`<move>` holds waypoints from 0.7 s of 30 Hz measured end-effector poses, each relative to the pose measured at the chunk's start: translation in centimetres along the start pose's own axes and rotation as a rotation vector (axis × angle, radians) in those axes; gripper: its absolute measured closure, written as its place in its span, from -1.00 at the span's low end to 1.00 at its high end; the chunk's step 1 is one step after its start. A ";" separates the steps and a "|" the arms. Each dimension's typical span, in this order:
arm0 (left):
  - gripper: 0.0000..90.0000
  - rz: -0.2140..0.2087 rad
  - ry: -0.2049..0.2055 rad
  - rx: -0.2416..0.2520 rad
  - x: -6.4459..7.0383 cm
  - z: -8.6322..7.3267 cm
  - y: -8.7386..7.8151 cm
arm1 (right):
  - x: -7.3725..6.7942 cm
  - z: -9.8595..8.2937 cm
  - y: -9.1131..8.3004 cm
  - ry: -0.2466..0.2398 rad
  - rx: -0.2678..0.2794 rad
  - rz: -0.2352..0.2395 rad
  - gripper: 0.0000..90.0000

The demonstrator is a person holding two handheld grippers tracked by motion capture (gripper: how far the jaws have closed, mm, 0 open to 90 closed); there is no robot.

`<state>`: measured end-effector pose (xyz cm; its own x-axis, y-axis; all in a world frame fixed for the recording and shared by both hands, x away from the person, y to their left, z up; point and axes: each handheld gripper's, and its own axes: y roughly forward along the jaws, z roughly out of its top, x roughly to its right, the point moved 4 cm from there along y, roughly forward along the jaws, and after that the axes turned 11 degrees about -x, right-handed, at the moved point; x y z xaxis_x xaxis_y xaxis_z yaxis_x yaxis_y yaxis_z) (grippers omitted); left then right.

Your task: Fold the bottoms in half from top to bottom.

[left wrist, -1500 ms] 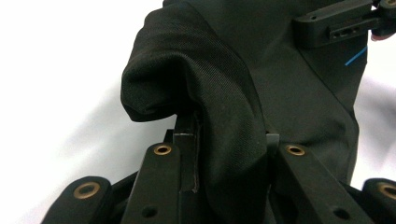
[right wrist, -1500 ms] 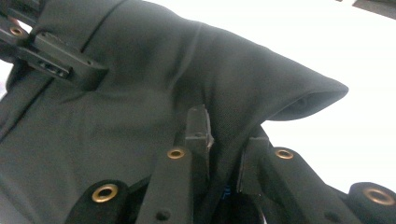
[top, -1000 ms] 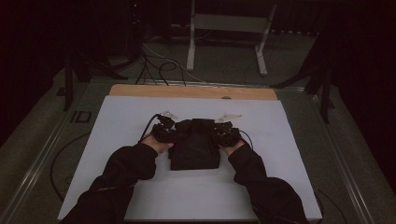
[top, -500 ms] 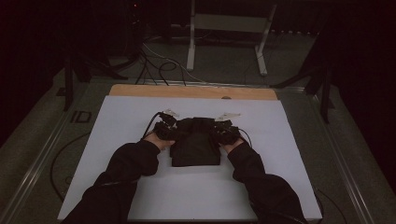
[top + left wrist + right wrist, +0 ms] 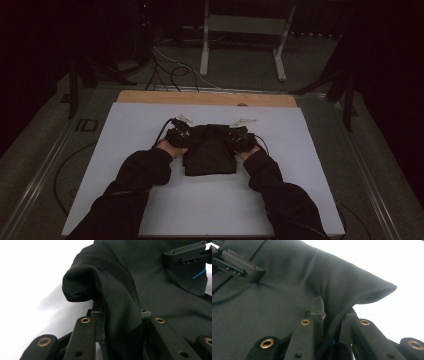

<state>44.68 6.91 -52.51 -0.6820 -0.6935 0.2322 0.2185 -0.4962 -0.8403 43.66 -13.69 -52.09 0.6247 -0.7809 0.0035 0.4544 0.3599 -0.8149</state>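
Observation:
A black folded cloth [image 5: 210, 150] lies in the middle of the white table sheet [image 5: 125, 125]. My left gripper [image 5: 182, 131] is shut on the cloth's far left corner, and the fabric [image 5: 120, 305] bunches up between its jaws. At the far right corner my right gripper [image 5: 239, 134] is shut on the cloth, a raised fold of it [image 5: 352, 290] pinched between the jaws. In each gripper view the other gripper [image 5: 185, 253] [image 5: 239, 265] shows across the cloth.
A wooden strip [image 5: 205, 98] runs along the table's far edge. Cables [image 5: 170, 70] and a metal stand [image 5: 245, 25] sit on the floor beyond. Metal rails border the table's left [image 5: 45, 165] and right sides. The person's dark sleeves [image 5: 145, 175] enter from below.
Both grippers have moved a little away from the person with the cloth's far edge, which now sits slightly farther up the table.

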 end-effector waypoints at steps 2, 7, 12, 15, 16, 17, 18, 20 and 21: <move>0.56 0.000 0.002 0.001 0.0 0.1 0.0 | 0.0 0.0 0.1 -0.002 0.000 -0.001 0.72; 0.55 0.006 0.012 -0.006 -0.2 0.3 0.1 | 0.3 0.2 0.4 0.007 -0.002 -0.005 0.72; 0.54 0.015 0.008 -0.017 -0.6 0.4 0.5 | 0.5 0.0 0.7 0.008 -0.008 -0.004 0.72; 0.53 0.020 0.009 -0.021 -0.6 0.4 0.6 | 0.6 0.0 0.8 0.007 -0.007 0.000 0.72; 0.53 0.019 0.006 -0.020 -0.6 0.4 0.6 | 0.6 0.0 0.8 0.007 -0.007 0.000 0.72; 0.53 0.017 0.004 -0.020 -0.7 0.4 0.6 | 0.6 0.0 0.9 0.006 -0.007 0.000 0.72; 0.53 0.016 -0.002 -0.024 -0.7 0.4 0.6 | 0.6 0.0 0.9 0.003 -0.007 -0.003 0.72; 0.52 0.019 0.000 -0.023 -0.8 0.5 0.7 | 0.7 0.0 1.1 0.005 -0.011 -0.004 0.72; 0.52 0.021 0.000 -0.027 -0.8 0.4 0.8 | 0.7 0.0 1.1 0.004 -0.010 -0.008 0.72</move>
<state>45.74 6.87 -53.16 -0.6775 -0.7035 0.2146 0.2140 -0.4677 -0.8576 44.63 -13.82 -52.99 0.6187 -0.7856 0.0079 0.4529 0.3484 -0.8207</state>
